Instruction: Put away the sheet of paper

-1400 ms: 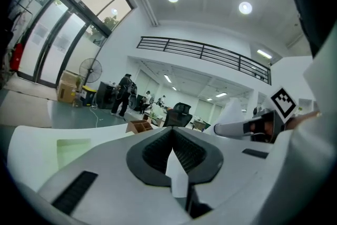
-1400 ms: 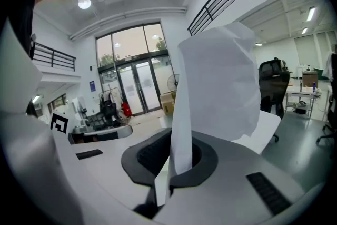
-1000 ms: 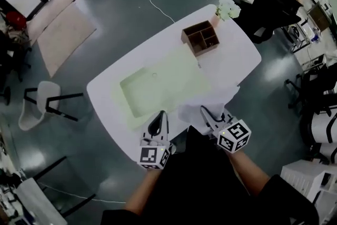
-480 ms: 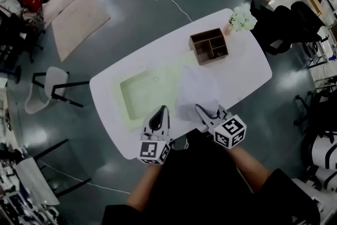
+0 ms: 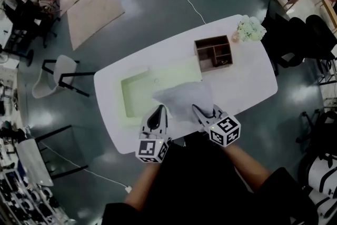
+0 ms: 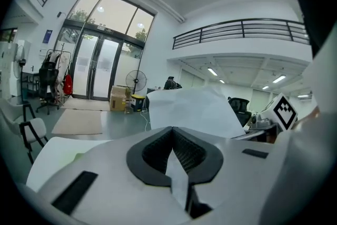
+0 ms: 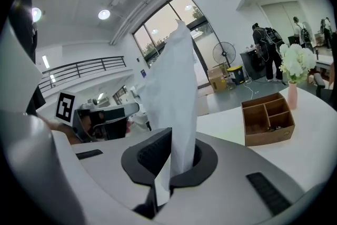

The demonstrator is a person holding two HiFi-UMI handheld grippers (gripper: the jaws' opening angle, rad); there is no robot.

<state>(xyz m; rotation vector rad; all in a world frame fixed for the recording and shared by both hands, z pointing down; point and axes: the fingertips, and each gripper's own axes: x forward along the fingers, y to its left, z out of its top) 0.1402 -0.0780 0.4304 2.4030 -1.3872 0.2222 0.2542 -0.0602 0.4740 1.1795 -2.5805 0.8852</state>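
Note:
The white sheet of paper is held up off the table, stretched between both grippers over the table's near edge. My left gripper is shut on its left corner, and a sliver of the sheet shows between the closed jaws. My right gripper is shut on the other corner. In the right gripper view the paper rises straight up from the pinched jaws and hides what lies behind it.
A white oval table carries a pale green mat, a brown wooden divided box and a vase of white flowers at the far right end. A white chair stands to the left. People stand far off.
The paper has come up from the table's near right edge and now spreads leftward between the two grippers. The right gripper has shifted slightly left; the left one has hardly moved.

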